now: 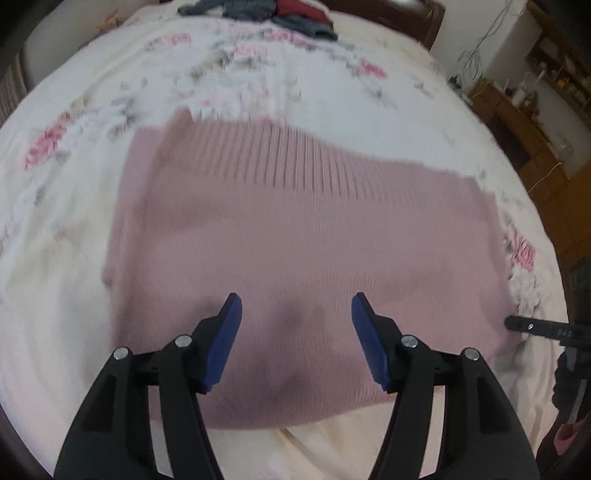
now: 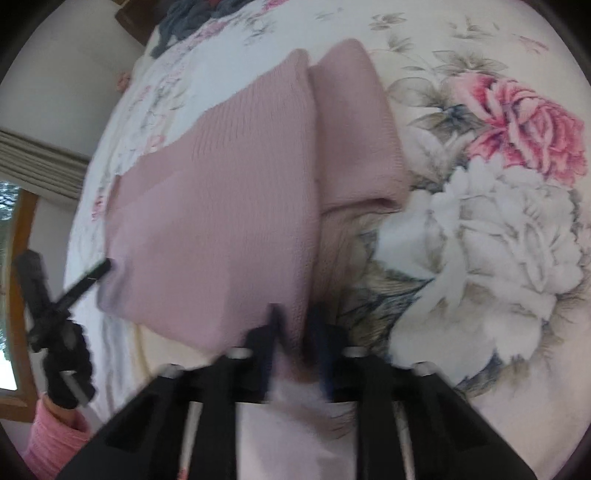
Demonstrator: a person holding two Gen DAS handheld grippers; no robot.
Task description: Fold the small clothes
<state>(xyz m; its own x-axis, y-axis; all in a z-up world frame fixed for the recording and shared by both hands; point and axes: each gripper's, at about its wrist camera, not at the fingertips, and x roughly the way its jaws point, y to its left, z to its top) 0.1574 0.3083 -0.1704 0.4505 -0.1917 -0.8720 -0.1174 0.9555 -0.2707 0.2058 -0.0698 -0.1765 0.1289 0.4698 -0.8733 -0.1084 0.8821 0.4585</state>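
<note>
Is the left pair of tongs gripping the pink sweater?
No, the left tongs hang open above the pink sweater with nothing between them.

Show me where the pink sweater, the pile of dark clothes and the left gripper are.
Pink sweater [image 1: 314,236]: left wrist view, middle of the knitted body.
Pile of dark clothes [image 1: 266,13]: left wrist view, top of the heap at the bed's far end.
Left gripper [image 1: 296,338]: left wrist view, midway between its blue fingertips.

I am viewing black grippers [image 1: 296,343] showing blue pads [image 1: 223,343], silver screws [image 1: 183,340], and a pink sleeve [image 2: 51,439].
</note>
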